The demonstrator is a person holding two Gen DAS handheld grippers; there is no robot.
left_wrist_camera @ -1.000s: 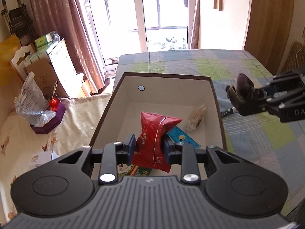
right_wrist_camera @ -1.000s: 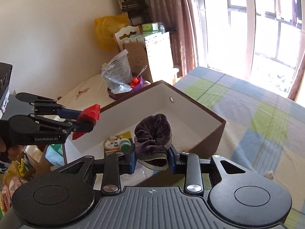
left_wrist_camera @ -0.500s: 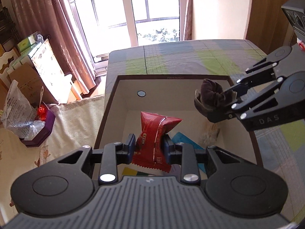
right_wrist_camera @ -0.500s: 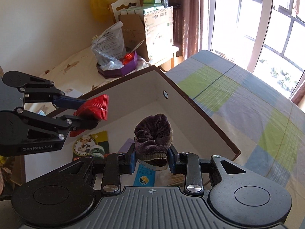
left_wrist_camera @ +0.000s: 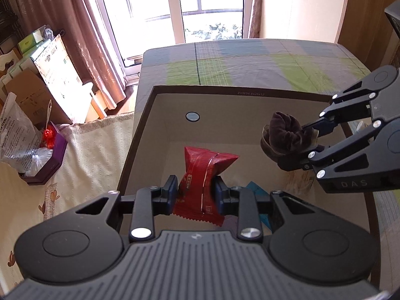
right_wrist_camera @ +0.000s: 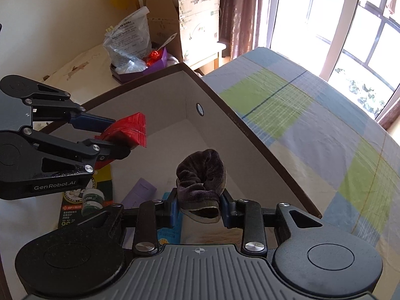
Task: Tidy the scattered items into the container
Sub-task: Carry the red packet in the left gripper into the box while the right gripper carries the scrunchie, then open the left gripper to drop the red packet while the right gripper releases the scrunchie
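Sunlight from a tall window (left_wrist_camera: 207, 7) falls on the checked cloth of the worktop (left_wrist_camera: 250, 65), where an open box (left_wrist_camera: 225, 91) sits at the left edge. Above it the left tool (left_wrist_camera: 195, 195) pinches a red packet (left_wrist_camera: 202, 175); the right tool (right_wrist_camera: 199, 207) pinches a dark sock (right_wrist_camera: 200, 175). Cartons (right_wrist_camera: 197, 20) stand beyond.

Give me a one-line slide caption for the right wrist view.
Right gripper holds dark rolled sock over open box; left gripper holds red snack packet.

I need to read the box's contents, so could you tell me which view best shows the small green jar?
The right wrist view: the green jar lies inside the box. The left wrist view hides it behind its own hand-held gripper.
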